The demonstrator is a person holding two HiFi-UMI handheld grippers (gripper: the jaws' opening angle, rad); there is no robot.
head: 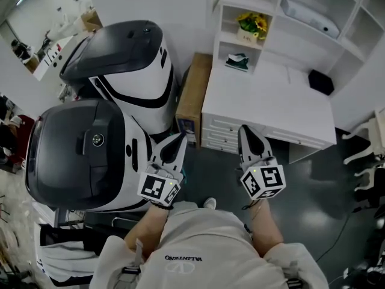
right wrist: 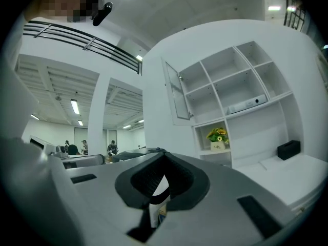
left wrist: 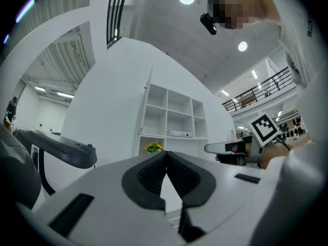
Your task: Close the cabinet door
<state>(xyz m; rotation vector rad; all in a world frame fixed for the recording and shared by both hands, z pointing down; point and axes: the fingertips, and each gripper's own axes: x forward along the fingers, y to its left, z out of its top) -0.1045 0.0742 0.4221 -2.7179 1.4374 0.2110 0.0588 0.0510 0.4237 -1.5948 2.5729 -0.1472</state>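
Observation:
A white shelf unit (right wrist: 236, 96) stands on a white desk (head: 271, 104). Its glass cabinet door (right wrist: 176, 94) at the upper left stands swung open, and in the left gripper view the cabinet door (left wrist: 149, 83) shows almost edge-on. Both grippers are held out level in front of the person, short of the desk's front edge. My left gripper (head: 174, 142) is shut with nothing in it, its jaws meeting at the tips in its own view (left wrist: 165, 155). My right gripper (head: 248, 134) is also shut and empty (right wrist: 164, 158). The right gripper's marker cube (left wrist: 264, 128) shows in the left gripper view.
Two large white-and-black machines (head: 120, 59) (head: 78, 155) stand close on the left. A brown box (head: 194, 92) sits between them and the desk. A pot of yellow flowers (head: 252, 24) is in a lower shelf; a black box (head: 320, 82) lies on the desk. White chair (head: 367, 149) at right.

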